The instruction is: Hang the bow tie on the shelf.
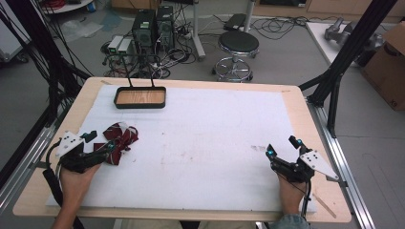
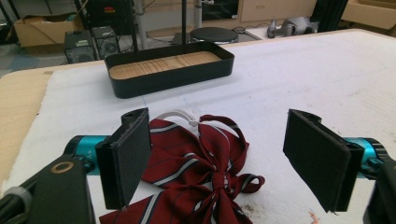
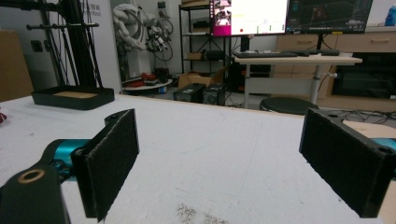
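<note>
Surface: wooden table (image 1: 38, 188) covered by a white mat (image 1: 205, 143), stained near its centre.
Room: grey floor with computer towers (image 1: 154, 28), a round stool (image 1: 238, 44) and cable runs beyond the far edge.
Tray: black tray (image 1: 140, 98) with wood-grain base, at the mat's far left.
Bow tie: maroon striped bow tie (image 1: 118, 137), flat on the mat at the left, near side of the tray.
Left gripper: left gripper (image 1: 99, 144), jaws apart, straddling the bow tie without pressing it.
Right gripper: right gripper (image 1: 282, 145), jaws apart over bare mat, well apart from the bow tie.
Left gripper view: shows the tie's white neck strap (image 2: 180, 115).
Right gripper view: shows a desk with monitors (image 3: 289, 16).
</note>
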The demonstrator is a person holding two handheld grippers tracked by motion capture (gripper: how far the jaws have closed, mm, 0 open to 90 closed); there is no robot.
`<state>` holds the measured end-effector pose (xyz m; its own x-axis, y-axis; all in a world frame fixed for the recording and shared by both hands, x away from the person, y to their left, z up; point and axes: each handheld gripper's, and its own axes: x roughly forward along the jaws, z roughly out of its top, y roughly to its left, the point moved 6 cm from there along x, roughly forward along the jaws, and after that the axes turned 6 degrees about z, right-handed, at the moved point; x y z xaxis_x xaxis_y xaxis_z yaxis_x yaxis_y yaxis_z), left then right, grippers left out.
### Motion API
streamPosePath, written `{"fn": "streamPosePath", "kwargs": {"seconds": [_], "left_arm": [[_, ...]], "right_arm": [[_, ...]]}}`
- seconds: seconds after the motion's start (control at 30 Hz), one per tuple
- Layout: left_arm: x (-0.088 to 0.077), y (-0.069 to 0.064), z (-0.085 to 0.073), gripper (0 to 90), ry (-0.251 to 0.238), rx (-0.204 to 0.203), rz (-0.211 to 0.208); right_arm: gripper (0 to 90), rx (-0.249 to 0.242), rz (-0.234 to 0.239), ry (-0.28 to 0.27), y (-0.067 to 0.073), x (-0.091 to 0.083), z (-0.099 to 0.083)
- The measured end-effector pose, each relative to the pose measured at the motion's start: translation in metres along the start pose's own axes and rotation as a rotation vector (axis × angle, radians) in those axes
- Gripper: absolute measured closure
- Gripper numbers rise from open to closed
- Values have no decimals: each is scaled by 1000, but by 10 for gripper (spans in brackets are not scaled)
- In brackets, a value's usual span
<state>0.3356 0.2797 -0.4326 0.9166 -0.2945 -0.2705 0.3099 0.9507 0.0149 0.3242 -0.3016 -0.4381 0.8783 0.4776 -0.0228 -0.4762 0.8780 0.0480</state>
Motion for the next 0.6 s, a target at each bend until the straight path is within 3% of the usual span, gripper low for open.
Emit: {"fn": "streamPosePath", "kwargs": {"seconds": [0.6], "left_arm": [[5, -2, -1, 251, 17, 7, -16]], "right_arm": [[111, -6, -3, 30, 1, 2, -3]]}}
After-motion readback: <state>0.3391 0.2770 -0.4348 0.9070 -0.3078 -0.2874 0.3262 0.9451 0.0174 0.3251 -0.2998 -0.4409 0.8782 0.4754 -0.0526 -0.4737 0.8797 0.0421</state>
